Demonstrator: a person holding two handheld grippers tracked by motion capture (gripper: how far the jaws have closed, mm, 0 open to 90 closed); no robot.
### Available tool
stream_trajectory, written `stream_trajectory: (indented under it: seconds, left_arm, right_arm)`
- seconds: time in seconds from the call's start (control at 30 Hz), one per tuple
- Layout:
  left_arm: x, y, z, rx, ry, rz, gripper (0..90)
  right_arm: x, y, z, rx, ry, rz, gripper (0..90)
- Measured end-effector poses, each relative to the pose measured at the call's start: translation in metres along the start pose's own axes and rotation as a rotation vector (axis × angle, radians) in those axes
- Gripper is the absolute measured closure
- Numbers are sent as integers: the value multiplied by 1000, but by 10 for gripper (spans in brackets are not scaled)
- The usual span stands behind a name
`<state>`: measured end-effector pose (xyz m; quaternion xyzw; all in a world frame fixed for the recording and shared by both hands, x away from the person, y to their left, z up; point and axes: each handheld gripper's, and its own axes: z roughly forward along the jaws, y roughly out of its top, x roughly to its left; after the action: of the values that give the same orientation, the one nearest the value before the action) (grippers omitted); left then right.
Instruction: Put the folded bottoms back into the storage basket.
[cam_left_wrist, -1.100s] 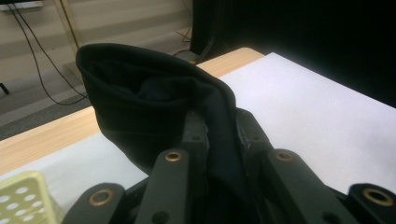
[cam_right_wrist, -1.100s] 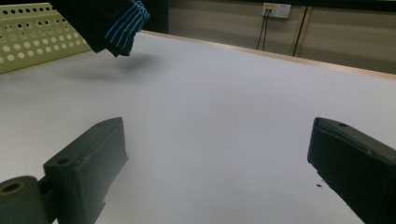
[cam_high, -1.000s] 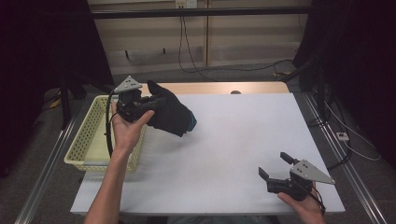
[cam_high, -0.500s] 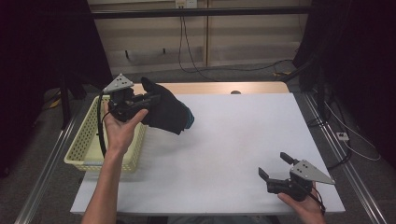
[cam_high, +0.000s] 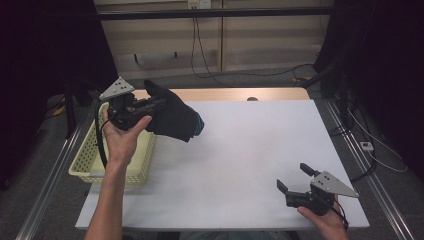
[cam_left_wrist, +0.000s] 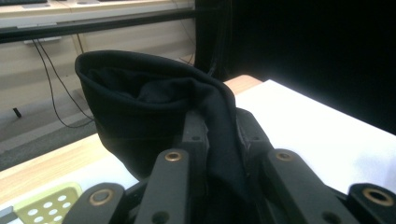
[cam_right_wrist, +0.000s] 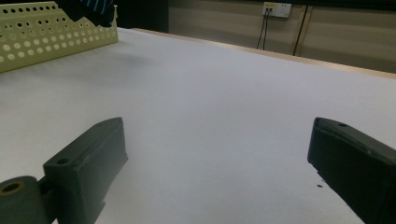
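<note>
Lifted – left gripper (cam_high: 156, 106) clamping black garment (cam_high: 175, 117) (over basket (cam_high: 87, 167)) | right gripper (cam_high: 296, 179) apart – white table (cam_high: 250, 145)

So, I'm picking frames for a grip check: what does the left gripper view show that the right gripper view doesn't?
Left gripper view alone: the left gripper shut on a black garment, its fabric pinched between the jaws. Right gripper view alone: the right gripper open over bare tabletop, and a wall socket behind. Both: the white table and the yellow perforated basket.

Lab (black curtains (cam_high: 45, 75), loose cables (cam_high: 210, 60))
</note>
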<state>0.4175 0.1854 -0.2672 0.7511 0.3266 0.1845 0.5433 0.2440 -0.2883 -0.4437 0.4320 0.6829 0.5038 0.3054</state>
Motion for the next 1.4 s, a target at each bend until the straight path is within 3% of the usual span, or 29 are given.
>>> stream_trajectory:
  seconds: [0.47, 0.8, 1.03, 1.4]
  left_arm:
    - [-9, 10, -20, -38, 13, 45, 772]
    - [-5, 12, -34, -51, 32, 40, 772]
    - [-10, 17, -44, -54, 47, 39, 772]
    - [3, 9, -61, -53, 87, 10, 772]
  right_arm:
    - [0, 0, 0, -2, 2, 0, 42]
    - [0, 0, -1, -2, 3, -2, 42]
    - [-1, 0, -2, -5, -4, -2, 41]
    - [0, 0, 0, 3, -2, -2, 42]
